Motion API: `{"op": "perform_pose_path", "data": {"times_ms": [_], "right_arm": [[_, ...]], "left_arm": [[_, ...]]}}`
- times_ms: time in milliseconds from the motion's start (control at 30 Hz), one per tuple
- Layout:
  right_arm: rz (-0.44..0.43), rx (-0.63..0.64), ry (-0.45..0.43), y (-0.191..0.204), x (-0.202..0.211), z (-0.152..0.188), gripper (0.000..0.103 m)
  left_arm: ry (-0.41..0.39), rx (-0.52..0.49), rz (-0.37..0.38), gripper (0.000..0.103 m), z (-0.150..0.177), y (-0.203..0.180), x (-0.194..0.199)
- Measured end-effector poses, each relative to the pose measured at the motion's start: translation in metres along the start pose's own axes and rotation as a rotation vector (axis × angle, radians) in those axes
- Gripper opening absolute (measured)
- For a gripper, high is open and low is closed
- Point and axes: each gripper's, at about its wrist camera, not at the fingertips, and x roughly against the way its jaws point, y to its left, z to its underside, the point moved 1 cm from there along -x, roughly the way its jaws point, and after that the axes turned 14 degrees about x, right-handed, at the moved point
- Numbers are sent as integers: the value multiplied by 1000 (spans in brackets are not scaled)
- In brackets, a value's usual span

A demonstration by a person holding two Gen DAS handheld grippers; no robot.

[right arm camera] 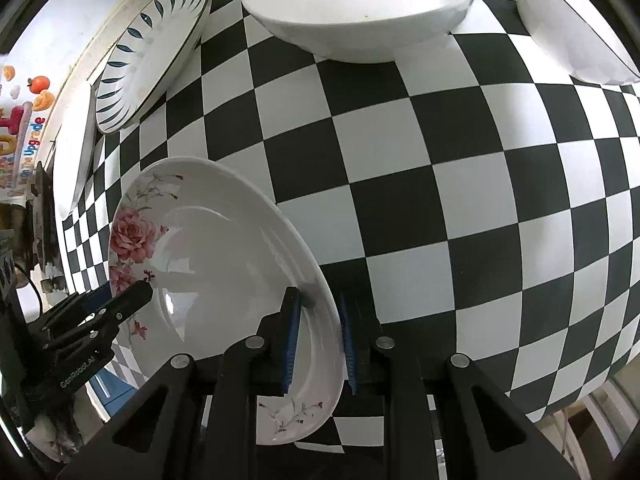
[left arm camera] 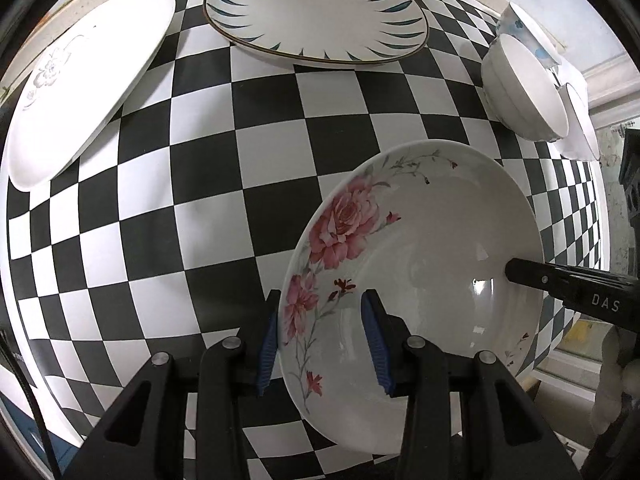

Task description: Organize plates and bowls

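1. Two grippers work on one dish, the rose-patterned plate (left arm camera: 420, 264), which is the landmark for all places below.
2. Left gripper (left arm camera: 326, 344): its blue pads (left arm camera: 269, 350) straddle the plate's near rim on the flowered side, one pad outside the rim, the other inside the well. Jaws narrowed around the rim; the outer pad sits against it, while contact at the inner pad cannot be confirmed.
3. Right gripper (right arm camera: 320, 344): jaws nearly closed, pinching the opposite rim of the plate (right arm camera: 224, 280), with one blue pad (right arm camera: 291, 344) inside and one outside.
4. In the left wrist view, the right gripper's black finger tip shows over the plate's far side (left arm camera: 520, 272).
5. Plate is on or just above the black-and-white checkered tablecloth (left arm camera: 208, 184); whether it touches cannot be told.
6. Beyond the plate, well apart: a leaf-patterned plate (left arm camera: 316, 12) near the table's back edge.
7. Left of that one, further from the rose plate: a white plate with a faint grey flower (left arm camera: 88, 80).
8. Beyond the rose plate to the right: nested white bowls (left arm camera: 524, 88), with a blue-patterned one behind.
9. Right wrist view shows a plain white bowl (right arm camera: 360, 8) well beyond the rose plate.
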Motion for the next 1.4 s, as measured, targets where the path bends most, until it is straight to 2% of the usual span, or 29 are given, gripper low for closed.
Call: {"op": "perform_pose_path", "data": {"times_ms": [100,167,233,300,333,367,433,500,533,667,767,933,967,1167,1233,1333,1367,1400], "right_arm": [[-19,-38,30,-5,0,-1,22],[-35,-87,34,-12,11,-2,22],[-29,-98,-13,-10,33,-4,23],[-25,-83,-65,1,55,-10,31],[-44,-72,-92,11,65,-16,34],[-90,-51,-120,27,73,-25,40],[-174,-8,-145,59,78,-43,46],[-266,79,-148,107,72,-72,48],[-281,110,-145,125,67,-85,48],[-301,201,-125,196,28,-141,48],[-292,183,-92,220,-1,-172,48],[-246,152,-73,233,-33,-198,48],[-211,138,-82,234,-35,-202,48],[-219,104,-56,225,-48,-216,46],[-214,98,-52,225,-53,-221,43],[-175,97,-47,227,-61,-228,27],[-158,96,-50,226,-64,-229,17],[-147,96,-51,224,-67,-229,14]], "left_arm": [[-17,39,6,37,-4,12,17],[-70,89,38,37,-8,33,47],[-152,143,57,37,-17,62,88],[-244,185,35,40,-30,94,122],[-289,205,14,48,-41,112,137],[-318,216,-6,54,-51,125,145],[-370,246,-77,55,-76,157,153],[-345,282,-93,55,-105,186,148],[-323,297,-87,55,-118,196,143],[-261,307,-88,54,-166,221,122],[-224,284,-95,54,-190,224,107],[-160,231,-128,54,-218,228,82],[-143,218,-139,54,-223,228,75],[-90,170,-154,53,-238,224,51],[-86,166,-149,44,-240,222,47],[-118,158,-179,31,-239,222,47],[-139,144,-186,27,-238,222,48],[-151,132,-192,25,-235,222,49]]}}
